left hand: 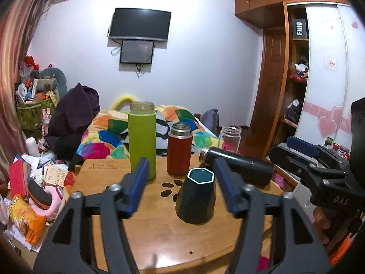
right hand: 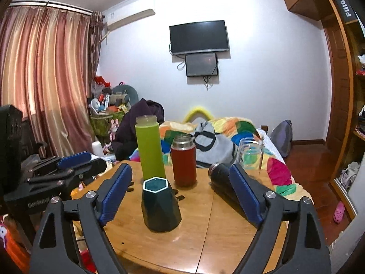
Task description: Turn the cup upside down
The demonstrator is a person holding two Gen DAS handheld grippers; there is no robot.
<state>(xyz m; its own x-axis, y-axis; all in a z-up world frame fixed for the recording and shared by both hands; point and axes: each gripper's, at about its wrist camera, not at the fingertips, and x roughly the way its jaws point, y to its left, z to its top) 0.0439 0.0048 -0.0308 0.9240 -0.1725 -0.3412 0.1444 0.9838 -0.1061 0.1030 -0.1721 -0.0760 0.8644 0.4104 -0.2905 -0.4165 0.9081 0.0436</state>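
A dark teal faceted cup with a white hexagonal rim stands upright, mouth up, on the round wooden table. It also shows in the right wrist view. My left gripper is open and empty, held just short of the cup, its blue pads wide apart. My right gripper is open and empty too, with the cup between and ahead of its pads. The right gripper shows at the right edge of the left wrist view.
Behind the cup stand a tall green bottle, a red flask and a clear glass jar. A black flask lies on its side at the right. A cluttered floor lies left of the table, a bed with a colourful quilt behind.
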